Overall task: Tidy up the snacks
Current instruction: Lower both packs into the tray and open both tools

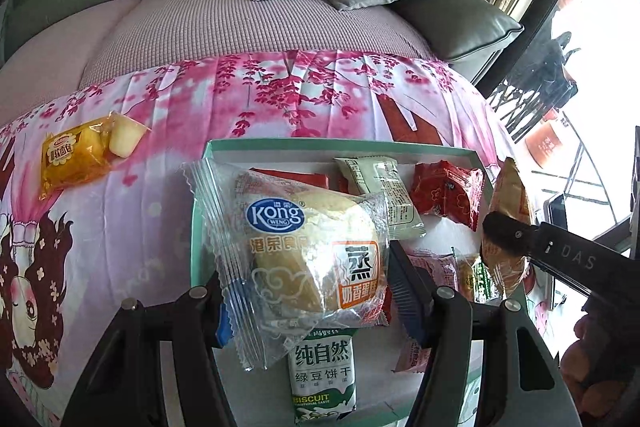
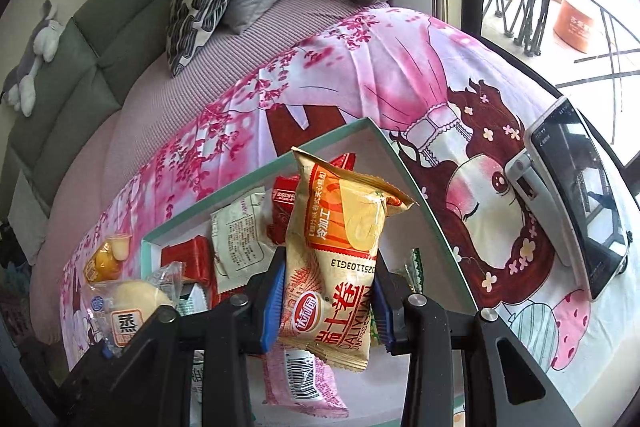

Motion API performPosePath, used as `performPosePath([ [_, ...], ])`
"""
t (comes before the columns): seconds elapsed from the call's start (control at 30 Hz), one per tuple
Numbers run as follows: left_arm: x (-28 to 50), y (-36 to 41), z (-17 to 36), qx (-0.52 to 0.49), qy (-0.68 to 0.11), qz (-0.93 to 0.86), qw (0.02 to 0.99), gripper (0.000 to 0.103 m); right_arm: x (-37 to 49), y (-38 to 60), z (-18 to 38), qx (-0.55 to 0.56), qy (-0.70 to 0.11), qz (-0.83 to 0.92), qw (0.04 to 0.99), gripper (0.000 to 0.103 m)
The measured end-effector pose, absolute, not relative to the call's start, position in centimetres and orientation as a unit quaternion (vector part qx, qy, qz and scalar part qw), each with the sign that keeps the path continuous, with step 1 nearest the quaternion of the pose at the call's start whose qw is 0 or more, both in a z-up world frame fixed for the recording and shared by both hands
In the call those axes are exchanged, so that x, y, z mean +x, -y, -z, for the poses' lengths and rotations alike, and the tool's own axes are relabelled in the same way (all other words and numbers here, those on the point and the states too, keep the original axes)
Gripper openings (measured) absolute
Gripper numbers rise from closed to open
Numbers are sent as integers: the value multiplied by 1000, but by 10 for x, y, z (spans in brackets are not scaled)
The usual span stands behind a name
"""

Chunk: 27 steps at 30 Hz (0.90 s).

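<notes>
A clear-wrapped bun [image 1: 308, 259] is pinched by the left gripper [image 1: 312, 291] above the teal-rimmed box [image 1: 320, 143]. A tan roll packet [image 2: 340, 259] is clamped by the right gripper [image 2: 328, 301] over the same box. Bare floral cloth [image 1: 132, 223] is left beside it, with a yellow packet [image 1: 80, 157] near the cloth's edge.

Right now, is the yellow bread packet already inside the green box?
No. In the left wrist view the yellow bread packet lies on the pink cloth, left of and apart from the green box.
</notes>
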State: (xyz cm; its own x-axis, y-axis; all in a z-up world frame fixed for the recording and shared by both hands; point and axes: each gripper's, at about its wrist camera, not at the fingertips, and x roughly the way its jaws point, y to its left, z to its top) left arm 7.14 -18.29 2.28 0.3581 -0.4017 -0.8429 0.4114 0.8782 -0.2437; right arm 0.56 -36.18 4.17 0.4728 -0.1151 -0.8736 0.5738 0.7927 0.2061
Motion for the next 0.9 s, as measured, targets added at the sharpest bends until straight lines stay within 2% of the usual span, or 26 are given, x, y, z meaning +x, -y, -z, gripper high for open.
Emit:
performPosePath([
  [0.27,66,192,-15,13,-513,255,819,65,9,361,-31,247,-484,210,813,41],
  [0.4,66,194,-11,17,-516,253,818,66,9,365,-26,257,-488,210,807,46],
  [0.47,66,193,-11,16,-515,254,819,66,9,367,-25,257,-489,212,806,50],
  [0.53,67,192,-13,13,-513,254,820,71,8,367,-25,255,-490,214,806,61],
  [0.77,71,182,-18,0,-517,238,822,72,11,367,-24,255,-489,205,808,77],
  [0.9,77,171,-25,-14,-515,220,828,84,12,366,-23,251,-487,201,812,89],
])
